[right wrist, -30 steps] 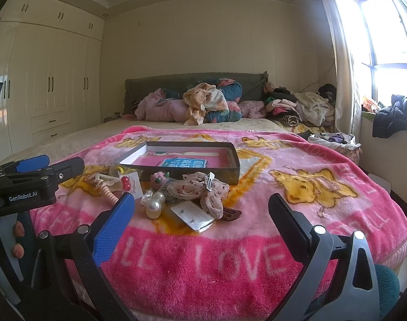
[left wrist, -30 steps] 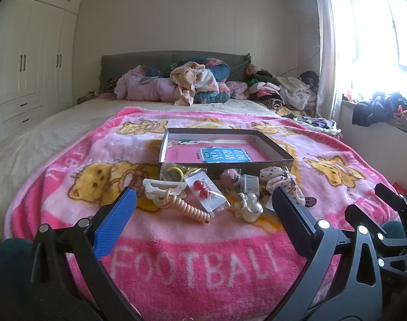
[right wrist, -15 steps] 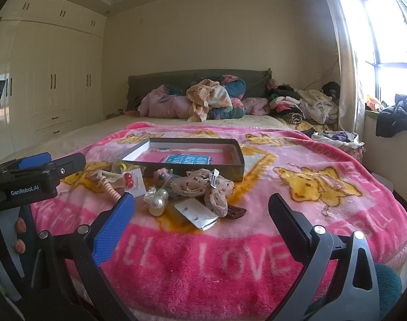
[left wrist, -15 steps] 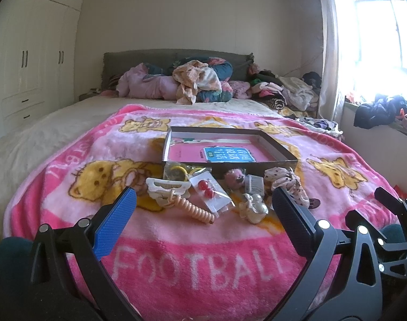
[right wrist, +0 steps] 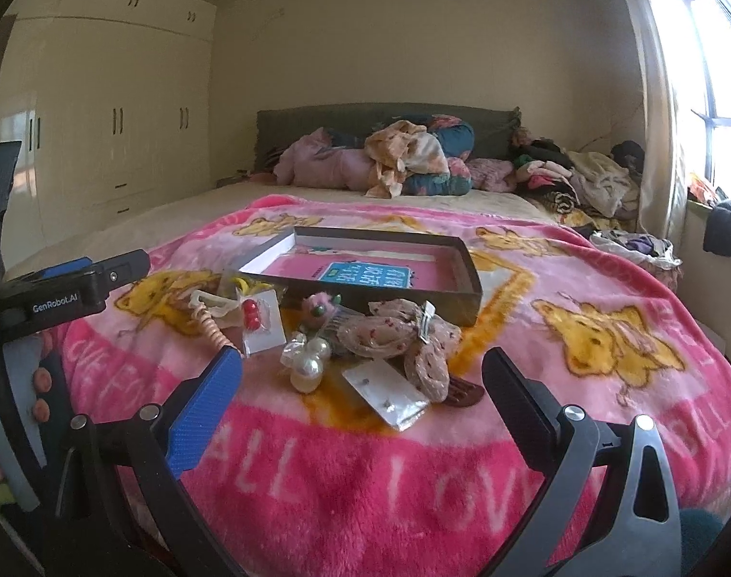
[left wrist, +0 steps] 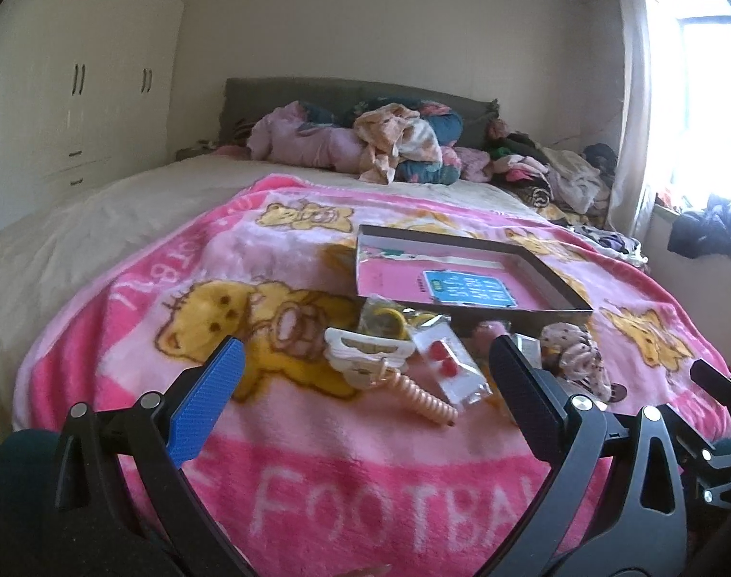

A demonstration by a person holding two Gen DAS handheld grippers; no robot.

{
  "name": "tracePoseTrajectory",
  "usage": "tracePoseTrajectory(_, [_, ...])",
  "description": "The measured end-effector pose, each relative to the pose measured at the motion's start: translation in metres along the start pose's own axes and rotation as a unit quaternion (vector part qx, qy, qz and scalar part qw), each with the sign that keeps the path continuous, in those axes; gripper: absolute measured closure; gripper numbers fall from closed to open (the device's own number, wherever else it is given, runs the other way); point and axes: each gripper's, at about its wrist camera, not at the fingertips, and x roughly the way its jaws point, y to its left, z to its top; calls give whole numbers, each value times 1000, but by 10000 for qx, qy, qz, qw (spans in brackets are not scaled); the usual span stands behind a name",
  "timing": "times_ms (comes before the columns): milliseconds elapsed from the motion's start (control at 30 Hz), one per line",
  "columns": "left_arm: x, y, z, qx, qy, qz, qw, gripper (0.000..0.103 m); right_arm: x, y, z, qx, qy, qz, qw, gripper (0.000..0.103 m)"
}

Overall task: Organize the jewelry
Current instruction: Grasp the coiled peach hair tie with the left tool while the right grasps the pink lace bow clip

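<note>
A shallow dark box [left wrist: 519,259] with a pink floor and blue card lies on the pink blanket; it also shows in the right wrist view [right wrist: 466,264]. In front of it lies a heap of jewelry: a white hair clip [left wrist: 365,348], a peach spiral tie [left wrist: 425,401], a red-bead packet [left wrist: 449,360], a pearl piece [right wrist: 307,360], a dotted fabric scrunchie [right wrist: 413,341], a flat earring card [right wrist: 389,392]. My left gripper [left wrist: 365,408] is open and empty just short of the heap. My right gripper [right wrist: 360,408] is open and empty, near the earring card.
The pink bear blanket [right wrist: 605,360] covers the bed's near end. Piled clothes [left wrist: 394,144] lie at the headboard and along the right side. White wardrobes [right wrist: 101,120] stand left. The left gripper's body [right wrist: 62,298] shows at the right view's left edge.
Both grippers have moved forward toward the heap, which now looks larger. The left view has turned a little to the left. Both stay open.
</note>
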Motion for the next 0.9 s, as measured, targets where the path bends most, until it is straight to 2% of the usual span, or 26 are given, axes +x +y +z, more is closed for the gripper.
tracePoseTrajectory(167, [17,8,-1,-89,326,-37,9994,10,17,-5,7,77,174,93,9998,6])
tracePoseTrajectory(400, [53,14,-9,-278,1037,-398,9934,10,45,-18,16,133,401,14,9991,6])
tracePoseTrajectory(633, [77,12,-15,-440,1400,-596,9874,10,77,-38,17,358,756,-83,9965,6])
tracePoseTrajectory(733, [87,8,-19,-476,1556,-505,9854,11,91,-46,13,468,914,-145,9946,6])
tracePoseTrajectory(833, [94,4,-23,-526,1690,-585,9825,18,102,-51,11,545,1036,-162,9930,6])
tracePoseTrajectory(900, [99,2,-23,-539,1744,-577,9815,27,109,-55,11,605,1098,-155,9920,6])
